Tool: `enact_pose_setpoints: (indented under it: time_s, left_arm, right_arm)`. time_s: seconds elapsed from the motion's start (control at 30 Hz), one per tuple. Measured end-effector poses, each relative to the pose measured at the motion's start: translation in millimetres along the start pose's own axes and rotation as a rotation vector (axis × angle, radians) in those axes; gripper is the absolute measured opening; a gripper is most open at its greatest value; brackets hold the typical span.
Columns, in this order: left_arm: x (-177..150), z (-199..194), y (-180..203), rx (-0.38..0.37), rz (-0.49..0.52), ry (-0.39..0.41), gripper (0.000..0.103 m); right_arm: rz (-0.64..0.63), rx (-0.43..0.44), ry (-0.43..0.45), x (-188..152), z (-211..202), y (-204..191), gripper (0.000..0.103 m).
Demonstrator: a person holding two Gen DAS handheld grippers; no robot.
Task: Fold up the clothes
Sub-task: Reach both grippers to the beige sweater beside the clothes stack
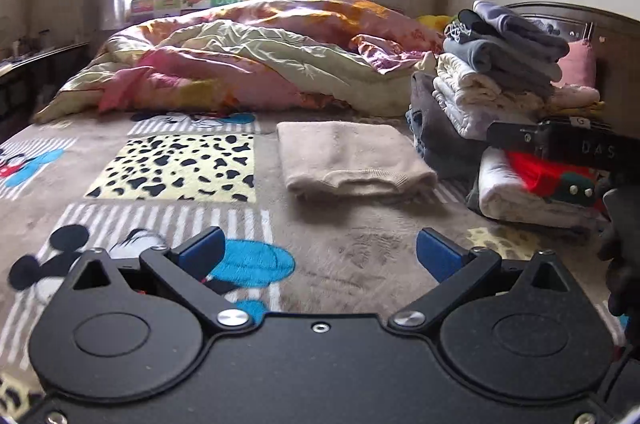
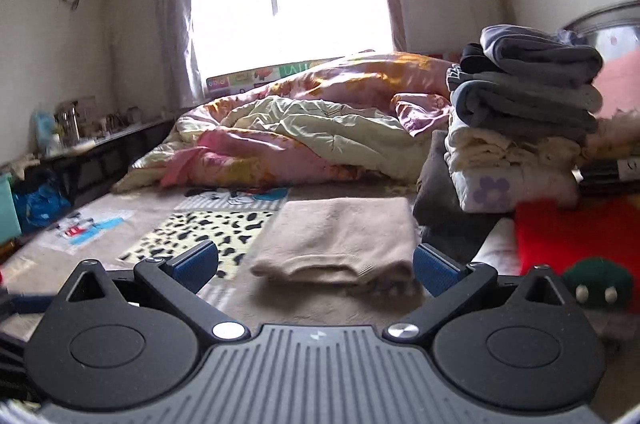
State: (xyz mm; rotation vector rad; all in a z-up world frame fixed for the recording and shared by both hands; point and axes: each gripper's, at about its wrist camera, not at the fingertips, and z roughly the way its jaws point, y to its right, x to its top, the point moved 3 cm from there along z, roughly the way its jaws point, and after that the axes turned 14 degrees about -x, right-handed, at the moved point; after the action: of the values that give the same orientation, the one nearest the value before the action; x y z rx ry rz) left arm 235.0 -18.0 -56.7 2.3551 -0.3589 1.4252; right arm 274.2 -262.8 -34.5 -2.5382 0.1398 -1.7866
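A folded beige sweater (image 1: 352, 155) lies flat on the cartoon-print bed blanket (image 1: 172, 159); it also shows in the right wrist view (image 2: 336, 240). My left gripper (image 1: 320, 252) is open and empty, a little in front of the sweater above the blanket. My right gripper (image 2: 316, 264) is open and empty, close to the sweater's near edge. The right gripper's body (image 1: 568, 143) shows at the right edge of the left wrist view. A red and green garment (image 2: 576, 244) on a white folded piece (image 1: 516, 195) lies right of the sweater.
A tall stack of folded grey and white clothes (image 1: 500, 63) stands at the right, also in the right wrist view (image 2: 528, 119). A crumpled pink and yellow quilt (image 1: 248, 59) covers the far side of the bed. A dark headboard (image 1: 612, 39) is at the far right, a cluttered shelf (image 2: 80, 139) at the left.
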Motion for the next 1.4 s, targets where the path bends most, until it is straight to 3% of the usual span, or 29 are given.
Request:
enact_pose_setpoints:
  time_s: [0.13, 0.27, 0.4, 0.5, 0.67, 0.87, 1.13, 1.3, 1.4]
  left_arm:
    - [4.6, 37.1, -13.9, -0.031, 0.033, -0.014, 0.103]
    - [9.0, 74.9, -28.8, -0.031, 0.104, 0.006, 0.101]
    - [8.0, 114.5, -43.3, -0.047, 0.177, 0.017, 0.098]
    - [3.0, 142.6, -48.1, -0.047, 0.295, 0.001, 0.084]
    - [-3.9, 174.8, -55.3, -0.04, 0.441, -0.012, 0.076]
    - [-11.3, 201.4, -55.6, -0.022, 0.608, -0.045, 0.064]
    - [-16.0, 222.2, -56.6, 0.008, 0.681, -0.064, 0.049]
    - [-13.6, 228.5, -54.0, 0.044, 0.716, -0.032, 0.042]
    - [-16.8, 236.6, -52.1, 0.062, 0.759, -0.046, 0.038]
  right_arm:
    - [-0.017, -0.009, -0.046, -9.1, 46.8, 5.4, 0.103]
    - [-0.196, -0.08, -0.037, -28.2, 94.5, -4.1, 0.101]
    - [-0.39, -0.163, -0.015, -52.3, 136.8, -15.3, 0.083]
    - [-0.494, -0.194, -0.019, -68.6, 162.8, -22.7, 0.064]
    - [-0.643, -0.244, 0.014, -83.1, 184.2, -36.8, 0.064]
    - [-0.738, -0.294, 0.052, -88.9, 199.7, -39.4, 0.065]
    - [-0.747, -0.311, 0.024, -86.9, 216.9, -23.6, 0.06]
    - [-0.745, -0.313, 0.033, -84.1, 224.5, -17.2, 0.057]
    - [-0.746, -0.3, 0.072, -80.2, 223.6, -18.6, 0.045]
